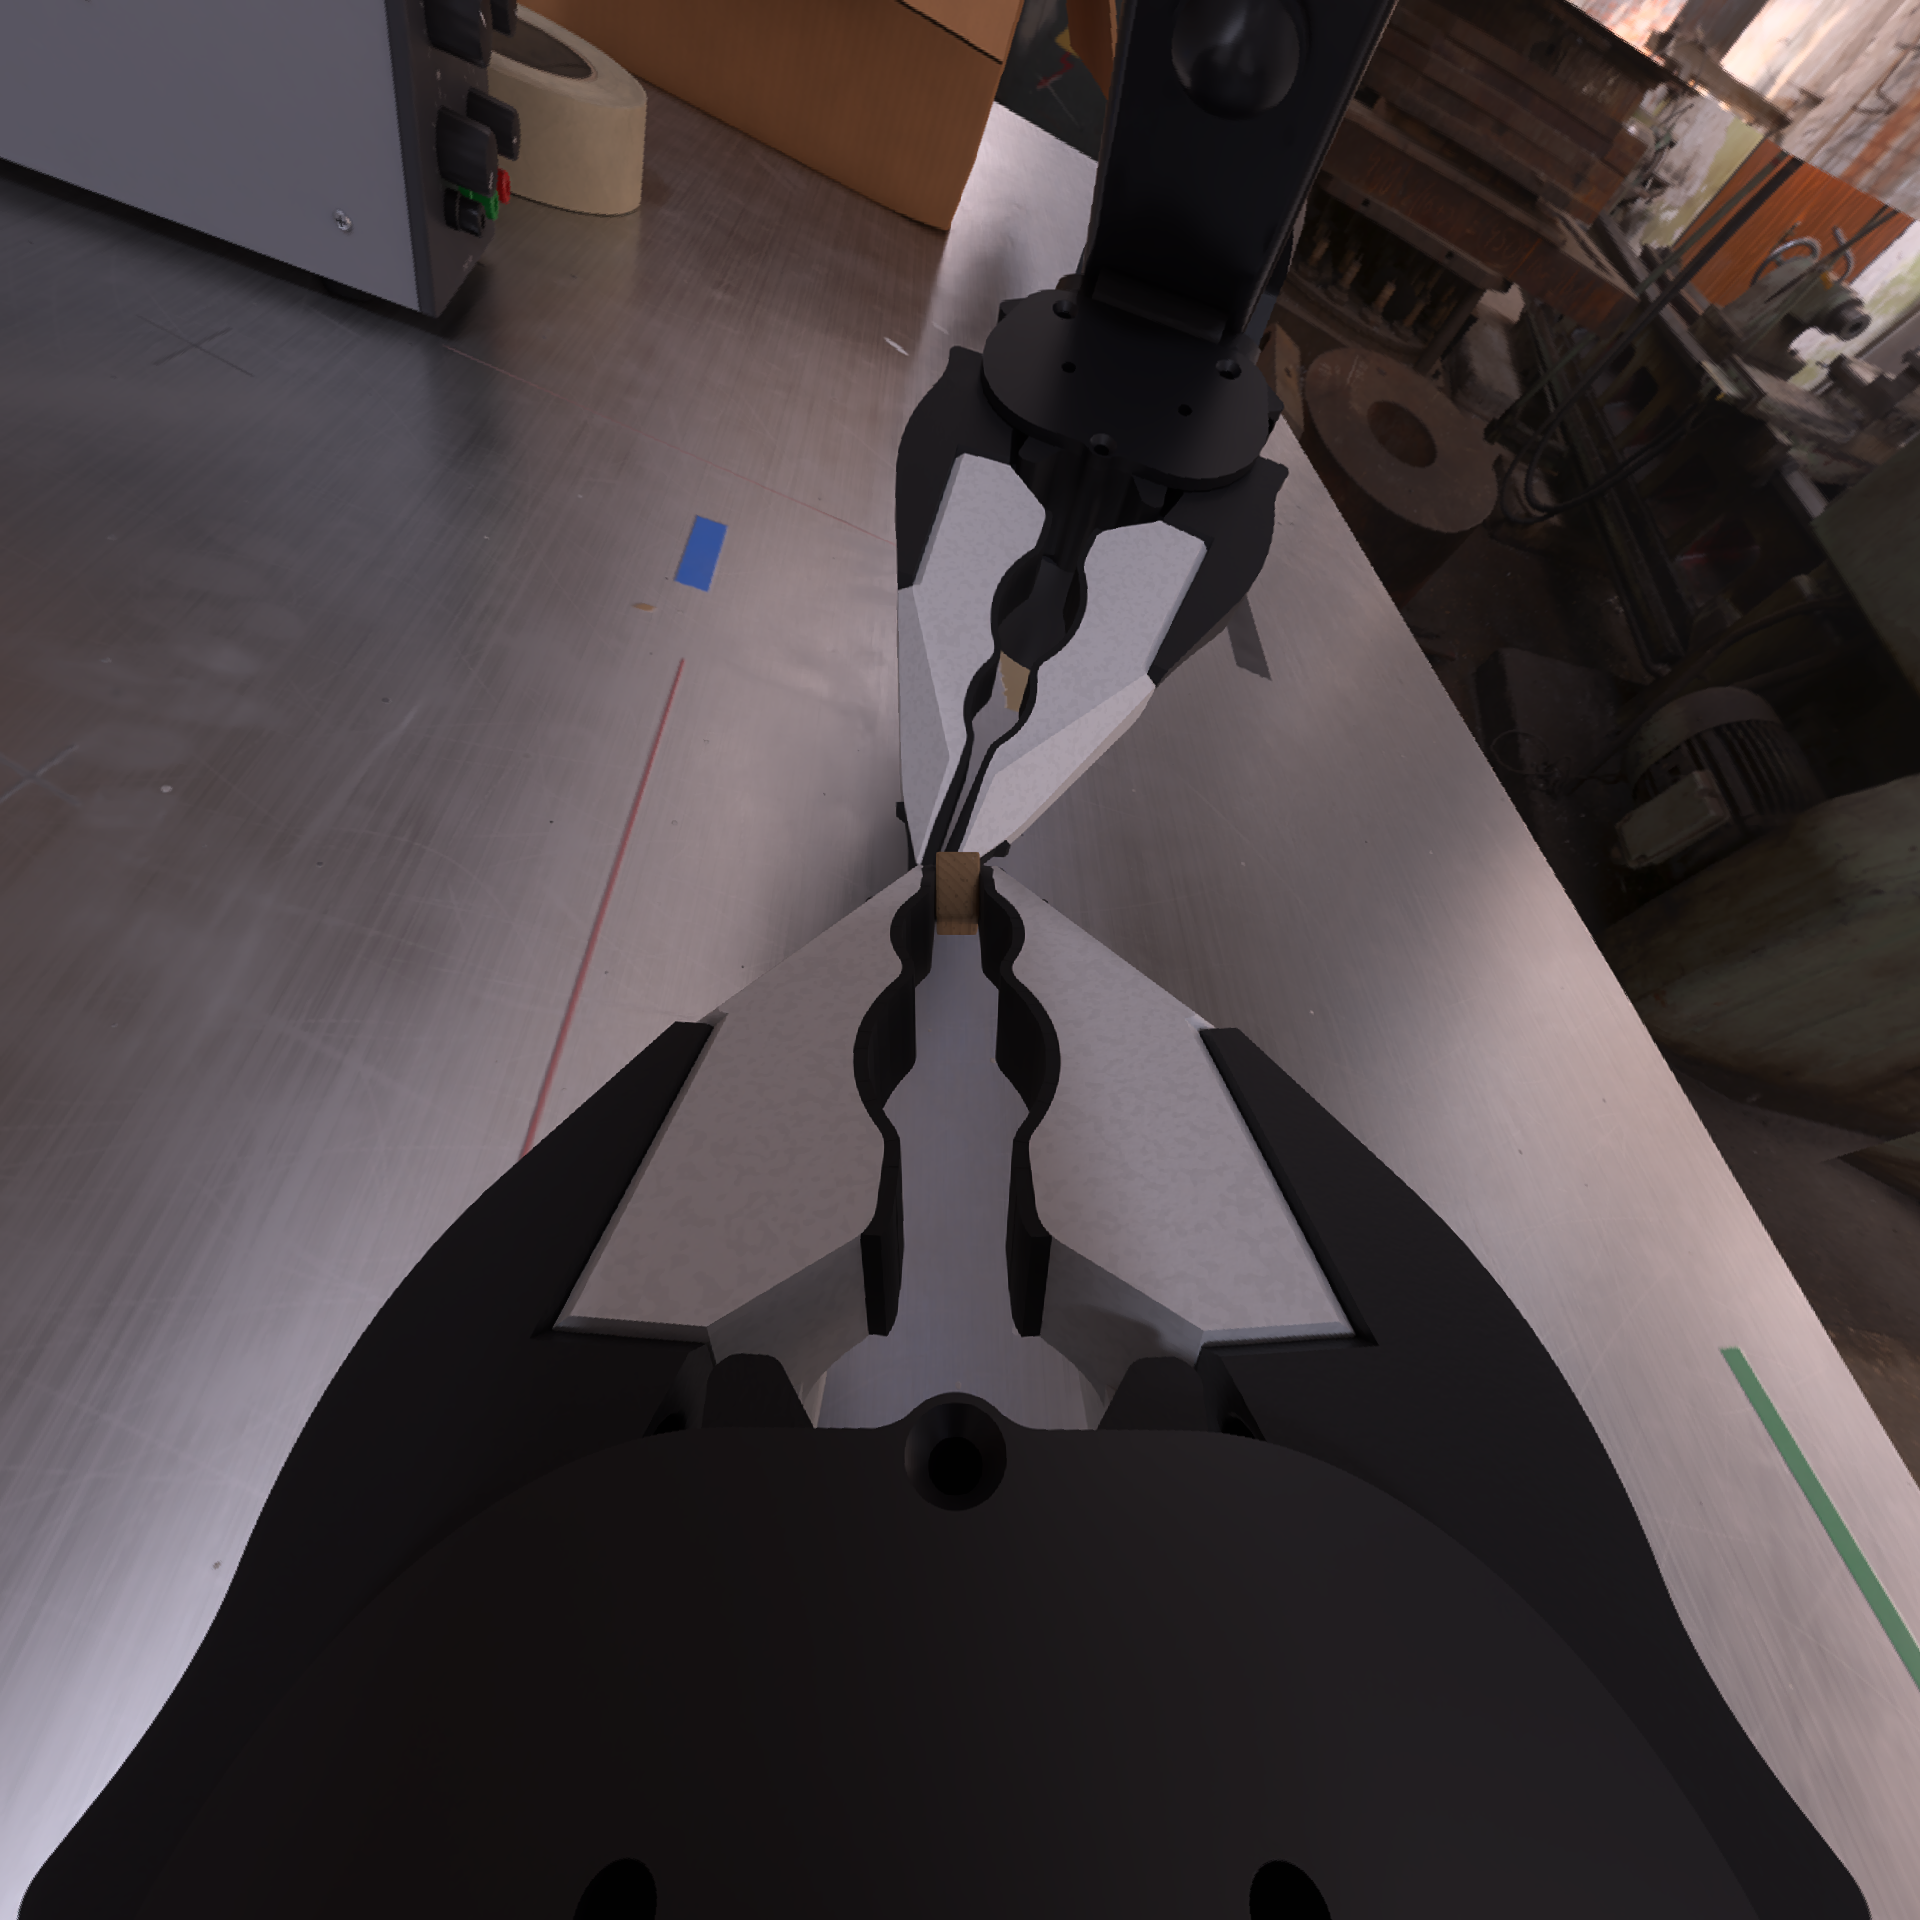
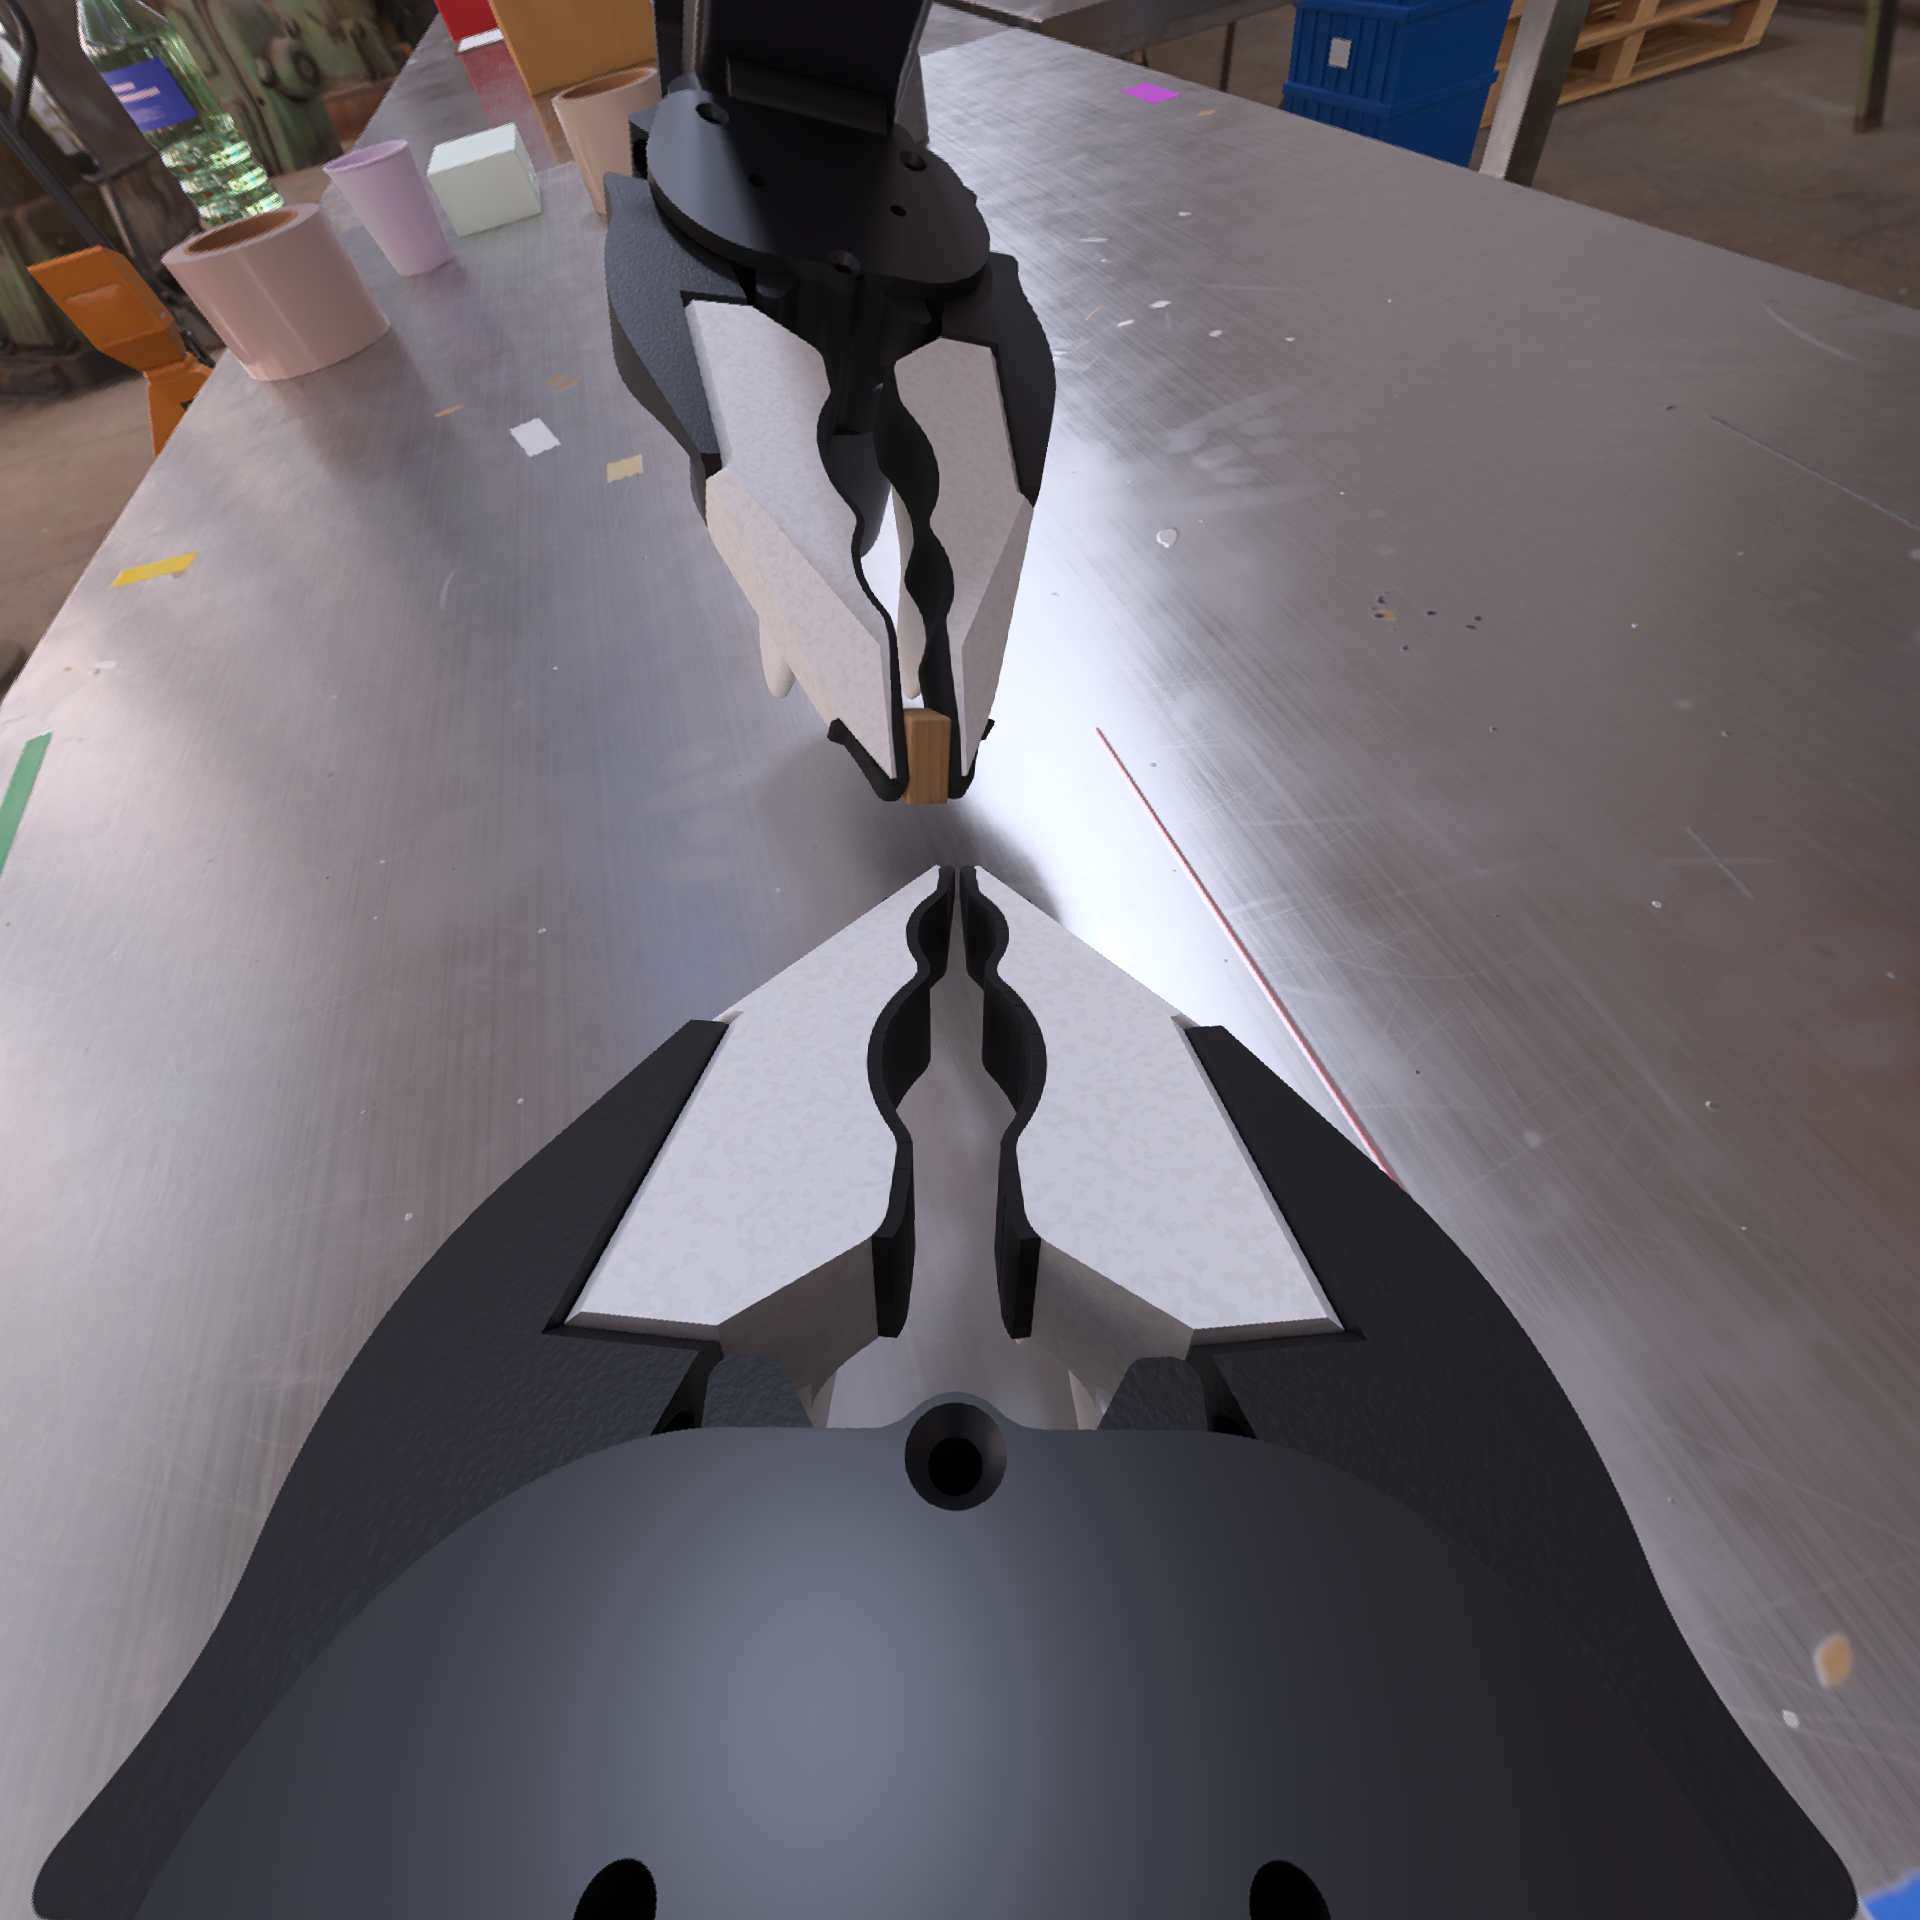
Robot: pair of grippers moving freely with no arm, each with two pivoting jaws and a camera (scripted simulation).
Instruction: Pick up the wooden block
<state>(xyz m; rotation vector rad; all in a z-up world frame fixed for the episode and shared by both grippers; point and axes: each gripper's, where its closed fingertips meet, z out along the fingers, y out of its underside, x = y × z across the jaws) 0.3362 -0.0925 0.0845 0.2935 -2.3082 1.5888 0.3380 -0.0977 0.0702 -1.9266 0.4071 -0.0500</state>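
The wooden block [image 1: 956, 894] is a small tan cuboid held upright between the fingertips of my left gripper [image 1: 956, 878]. In the right wrist view the block [image 2: 925, 758] sits pinched at the tips of the left gripper [image 2: 925, 779], close over the metal table [image 2: 416, 831]. I cannot tell whether it touches the table. My right gripper [image 2: 956, 875] is shut and empty, pointing at the block from a short gap away. In the left wrist view the right gripper [image 1: 951, 847] faces mine, tip to tip, just behind the block.
A grey device box [image 1: 208, 135], a tape roll [image 1: 571, 125] and a cardboard box [image 1: 810, 94] stand at the far end. The table edge [image 1: 1455, 831] runs on the right. Cups [image 2: 275, 296], a white cube [image 2: 483, 177] and a bottle [image 2: 177, 104] stand far left.
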